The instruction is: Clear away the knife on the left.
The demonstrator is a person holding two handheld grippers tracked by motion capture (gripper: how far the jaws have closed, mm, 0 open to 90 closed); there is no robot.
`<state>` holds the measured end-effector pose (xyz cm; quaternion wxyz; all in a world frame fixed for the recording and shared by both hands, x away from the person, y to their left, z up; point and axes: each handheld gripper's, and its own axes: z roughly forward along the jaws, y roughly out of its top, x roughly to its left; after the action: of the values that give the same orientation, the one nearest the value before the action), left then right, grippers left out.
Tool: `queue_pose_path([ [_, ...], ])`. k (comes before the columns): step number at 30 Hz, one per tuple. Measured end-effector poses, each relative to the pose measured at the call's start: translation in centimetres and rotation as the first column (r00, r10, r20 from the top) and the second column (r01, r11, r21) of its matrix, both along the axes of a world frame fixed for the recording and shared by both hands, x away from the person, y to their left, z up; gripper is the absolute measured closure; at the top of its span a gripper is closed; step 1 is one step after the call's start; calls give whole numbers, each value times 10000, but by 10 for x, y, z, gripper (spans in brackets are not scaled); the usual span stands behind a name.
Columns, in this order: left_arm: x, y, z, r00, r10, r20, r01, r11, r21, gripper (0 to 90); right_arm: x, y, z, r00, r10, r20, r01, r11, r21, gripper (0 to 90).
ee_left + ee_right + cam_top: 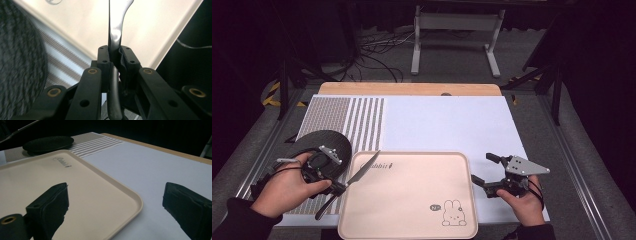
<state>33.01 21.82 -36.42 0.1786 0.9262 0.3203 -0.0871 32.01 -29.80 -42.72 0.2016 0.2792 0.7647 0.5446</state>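
Clamped between the jaws of my left gripper (338, 186) is a table knife (362, 171), pinched where the dark handle meets the metal; my pads press on both of its flat sides. From that grip the blade runs up and away over the near left corner of the beige tray (412, 227), and the handle hangs back below my fingers, past the tray's left rim. Just to the left of that gripper, partly under it, lies a dark round plate (319, 140) on the striped mat (362, 120). To the right of the knife the tray's floor is bare apart from a printed rabbit (454, 214) near its right corner. Farther right, my right gripper (484, 169) holds its jaws wide apart with nothing between them, just beside the tray's right rim, over the white sheet (452, 125).
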Motion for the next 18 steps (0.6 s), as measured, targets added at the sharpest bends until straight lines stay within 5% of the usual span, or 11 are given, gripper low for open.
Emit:
queue_pose_path([
  [18,-1,-35,-18,9976,-454,-527,421,9972,-616,800,0,-1,0,10000,-7,5,7,10000,-3,75],
])
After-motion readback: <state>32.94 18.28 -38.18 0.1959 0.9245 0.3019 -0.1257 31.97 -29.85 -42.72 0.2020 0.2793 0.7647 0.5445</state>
